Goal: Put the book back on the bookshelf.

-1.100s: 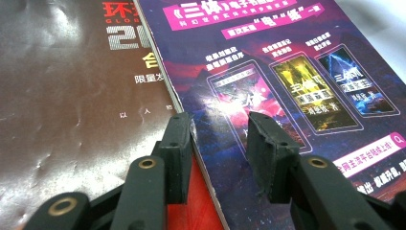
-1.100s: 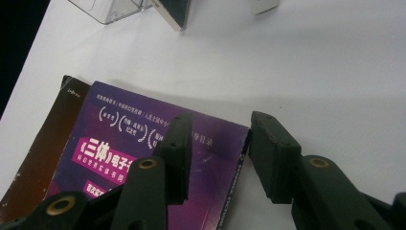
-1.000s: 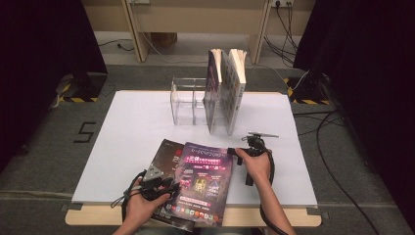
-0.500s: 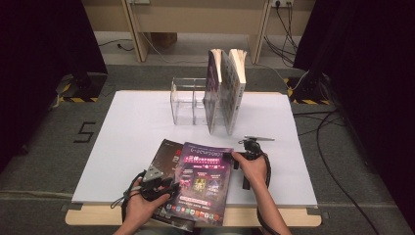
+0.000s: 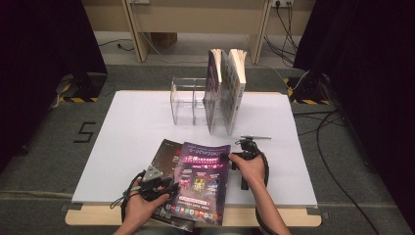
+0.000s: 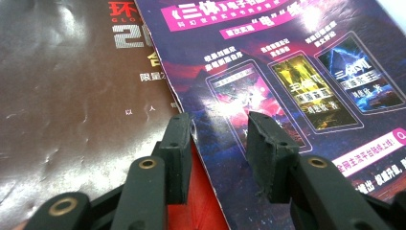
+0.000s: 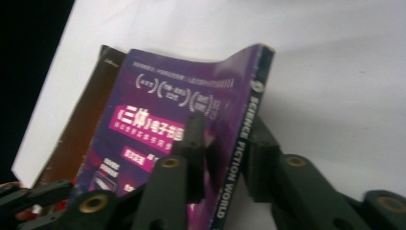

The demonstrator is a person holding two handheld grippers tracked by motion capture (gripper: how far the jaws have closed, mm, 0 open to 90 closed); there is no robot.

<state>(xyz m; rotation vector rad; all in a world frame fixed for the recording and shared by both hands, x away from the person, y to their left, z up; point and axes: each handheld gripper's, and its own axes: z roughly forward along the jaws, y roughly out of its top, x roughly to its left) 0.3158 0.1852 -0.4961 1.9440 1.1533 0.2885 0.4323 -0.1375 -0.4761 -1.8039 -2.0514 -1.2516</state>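
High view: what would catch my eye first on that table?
Probably the bright purple magazine at the table's near edge, lying over a dark brown one. The right hand-held gripper has just been closing its jaws over the purple one's spine. Behind, books stand upright beside a clear rack.

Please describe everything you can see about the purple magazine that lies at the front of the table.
The purple magazine is a thin, glossy softcover with pink banners, white Chinese text and three pictured covers; its spine reads SCIENCE FICTION WORLD. It lies flat, overlapping a dark brown magazine. The right gripper straddles its spine edge, which lifts and bends slightly; those jaws have just been closing. The left gripper rests over its opposite edge.
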